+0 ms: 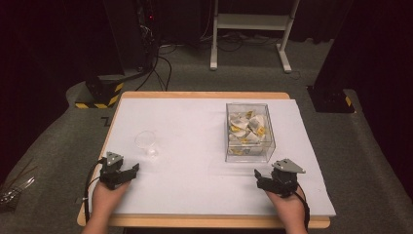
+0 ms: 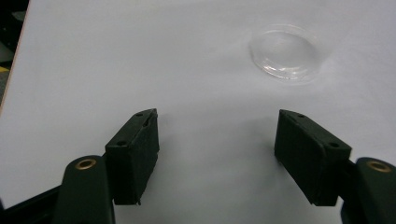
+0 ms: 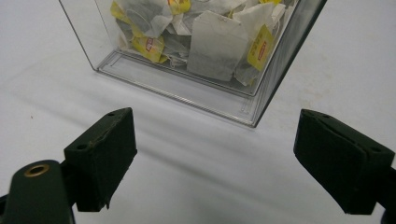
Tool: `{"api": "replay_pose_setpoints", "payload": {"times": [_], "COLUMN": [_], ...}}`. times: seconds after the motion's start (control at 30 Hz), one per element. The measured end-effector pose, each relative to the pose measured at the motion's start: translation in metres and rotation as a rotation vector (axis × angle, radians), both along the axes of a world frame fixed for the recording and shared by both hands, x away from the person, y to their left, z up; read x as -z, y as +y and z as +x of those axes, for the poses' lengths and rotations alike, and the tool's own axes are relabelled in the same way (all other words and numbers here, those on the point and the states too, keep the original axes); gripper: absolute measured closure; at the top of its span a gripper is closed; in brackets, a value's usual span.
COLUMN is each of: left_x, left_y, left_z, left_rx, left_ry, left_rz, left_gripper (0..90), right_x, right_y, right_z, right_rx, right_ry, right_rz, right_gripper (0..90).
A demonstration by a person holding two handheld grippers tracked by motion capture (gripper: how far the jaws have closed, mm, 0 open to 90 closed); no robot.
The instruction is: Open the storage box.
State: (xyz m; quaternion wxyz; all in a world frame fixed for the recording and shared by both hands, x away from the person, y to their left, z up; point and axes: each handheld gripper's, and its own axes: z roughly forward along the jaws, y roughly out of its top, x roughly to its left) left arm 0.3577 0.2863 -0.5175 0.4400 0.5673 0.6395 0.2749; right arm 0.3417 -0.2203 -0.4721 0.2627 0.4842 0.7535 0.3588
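A clear plastic box (image 1: 249, 132) full of white tea bags with yellow tags stands on the right half of the white table top (image 1: 195, 146). In the right gripper view the box (image 3: 187, 56) sits just beyond the wide-apart jaws of my right gripper (image 3: 215, 154), which is open and empty. My right gripper (image 1: 267, 179) rests near the front edge, below the box. A small clear plastic cup (image 1: 146, 143) stands at the left. My left gripper (image 1: 127, 171) lies just in front of it, open and empty, with the cup (image 2: 285, 53) ahead and to the right of my left gripper (image 2: 217, 149).
The table's wooden rim (image 1: 204, 95) shows at the far edge. On the floor behind stand a white frame (image 1: 253, 29), black equipment with cables (image 1: 131, 44) and striped yellow-black bases (image 1: 100, 95). A dark stand foot (image 1: 331, 100) sits at the right.
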Motion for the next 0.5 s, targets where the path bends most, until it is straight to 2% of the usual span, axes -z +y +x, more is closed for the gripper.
{"api": "replay_pose_setpoints", "payload": {"times": [0.5], "left_x": [-0.0001], "left_y": [0.0003], "left_z": [0.0001], "left_rx": [0.004], "left_ry": [0.001], "left_rz": [0.001], "left_gripper": [30.4], "right_x": [-0.0044], "right_y": [0.0089], "right_z": [-0.003], "right_rx": [-0.004], "right_ry": [-0.026], "right_rz": [0.025], "right_gripper": [14.2]}}
